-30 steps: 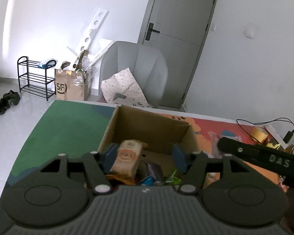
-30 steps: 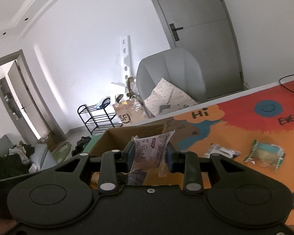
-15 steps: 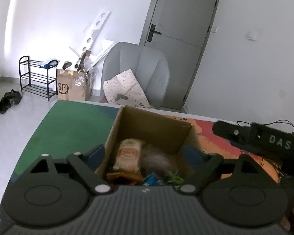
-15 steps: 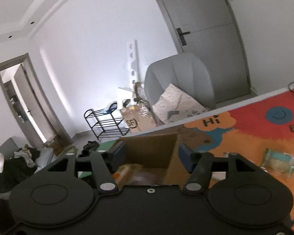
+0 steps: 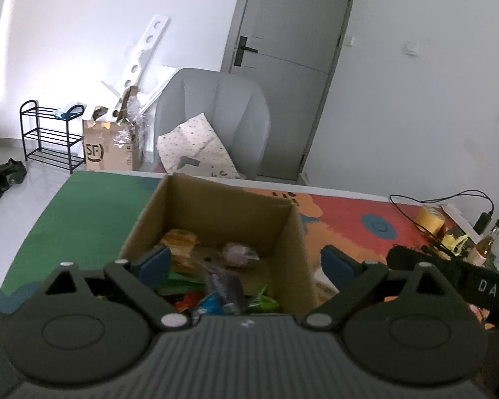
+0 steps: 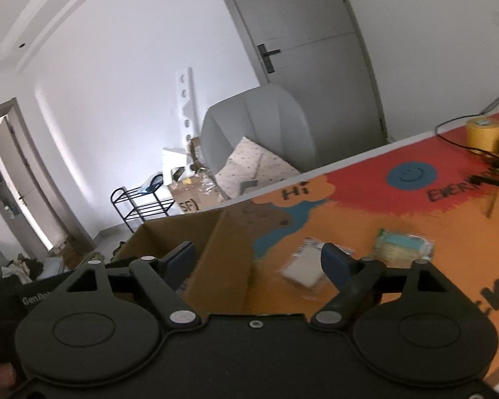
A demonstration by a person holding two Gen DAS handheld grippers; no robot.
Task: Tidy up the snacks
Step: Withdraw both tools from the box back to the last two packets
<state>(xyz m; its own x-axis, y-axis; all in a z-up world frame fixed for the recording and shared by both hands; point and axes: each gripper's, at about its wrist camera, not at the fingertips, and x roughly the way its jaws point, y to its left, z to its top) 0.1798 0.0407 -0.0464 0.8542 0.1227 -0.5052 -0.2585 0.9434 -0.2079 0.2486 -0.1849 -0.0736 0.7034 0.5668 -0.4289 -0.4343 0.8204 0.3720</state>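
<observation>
- Several snack packets lie loose in the open cardboard box (image 5: 216,212): an orange-labelled packet (image 5: 179,239) against its left wall, a pale purple packet (image 5: 239,253) toward the middle, and green, blue and red wrappers (image 5: 213,299) heaped at the near side.
- Cardboard box stands on the desk (image 5: 83,212), toward its far edge, where the green part of the mat meets the orange part.
- Two more snacks sit outside the box on the orange mat, to its right in the right wrist view: a white packet (image 6: 304,266), blurred, and a green-labelled packet (image 6: 402,246) further right; the two are apart from each other.
- Left claw (image 5: 244,266) is above the near side of the box; its jaws are opening and already wide, one blue pad inside the left wall and the other outside the right wall, with nothing gripped.
- Right claw (image 6: 257,261) straddles the box's right wall; its jaws are opening, and they hold nothing.
- A yellow tape roll (image 6: 484,131) and a black cable (image 5: 442,196) lie near the desk's far right corner.
- Beyond the far edge stand a grey armchair (image 5: 216,116), a grey door (image 5: 289,66), an SF carton (image 5: 109,149) and a black shoe rack (image 5: 50,136).
</observation>
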